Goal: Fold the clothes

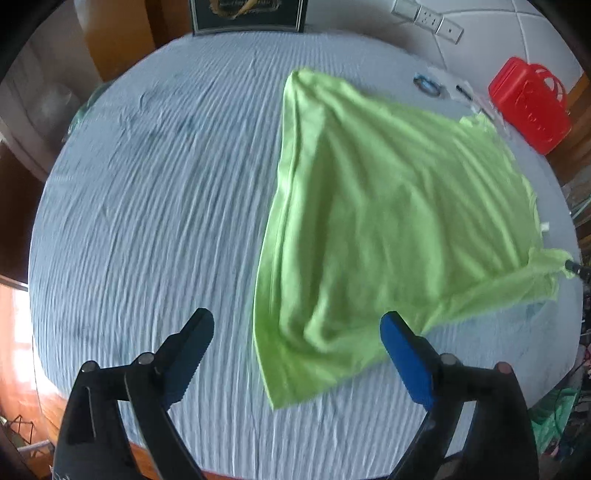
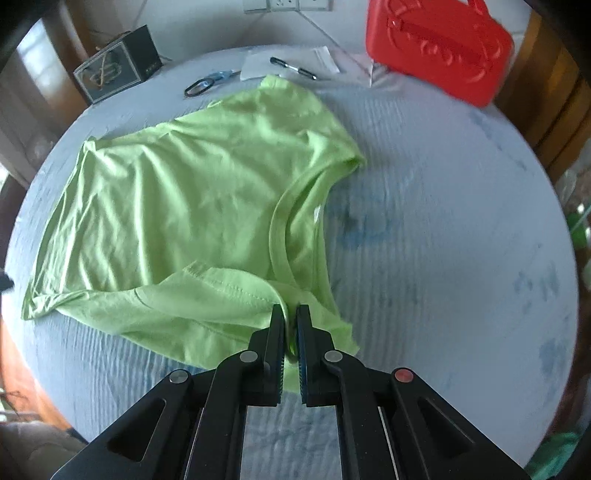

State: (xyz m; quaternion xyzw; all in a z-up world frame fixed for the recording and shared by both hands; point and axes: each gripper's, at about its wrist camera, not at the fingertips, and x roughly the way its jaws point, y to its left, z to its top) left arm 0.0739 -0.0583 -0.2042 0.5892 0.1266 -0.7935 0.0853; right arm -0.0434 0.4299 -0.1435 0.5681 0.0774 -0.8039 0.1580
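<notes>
1. Closest to me, my right gripper (image 2: 290, 314) is clenched on a fold of the lime-green T-shirt (image 2: 192, 206), near the neckline (image 2: 280, 229), with fabric pinched between the two blue pads.
2. My left gripper (image 1: 297, 326) stands wide and released; its jaws frame the shirt's near corner without pressing on it, and nothing is held there.
3. Beyond my right gripper, the T-shirt lies partly spread on the pale blue ribbed sheet (image 2: 443, 258), wrinkled, with one sleeve (image 2: 229, 288) doubled over near my pads and the hem end towards the left in the right wrist view.
4. Past the shirt's far edge sit black-handled scissors (image 2: 207, 84), a pen (image 2: 291, 68) lying on white papers (image 2: 258, 64), and a red plastic case with a handle (image 2: 439, 48). The scissors and papers lie just beside the shirt's far sleeve; the case is well apart from it.
5. Farther back, a dark box with a gold emblem (image 2: 114, 68) stands at the sheet's far edge. Its lettering is too blurred to read.
6. On the white wall behind, a row of sockets and switches (image 1: 428, 16) shows no legible marking.
7. Open sheet stretches wide on the left of the shirt in the left wrist view and on its right in the right wrist view; the bed's edges drop to wooden surrounds (image 1: 118, 33).
</notes>
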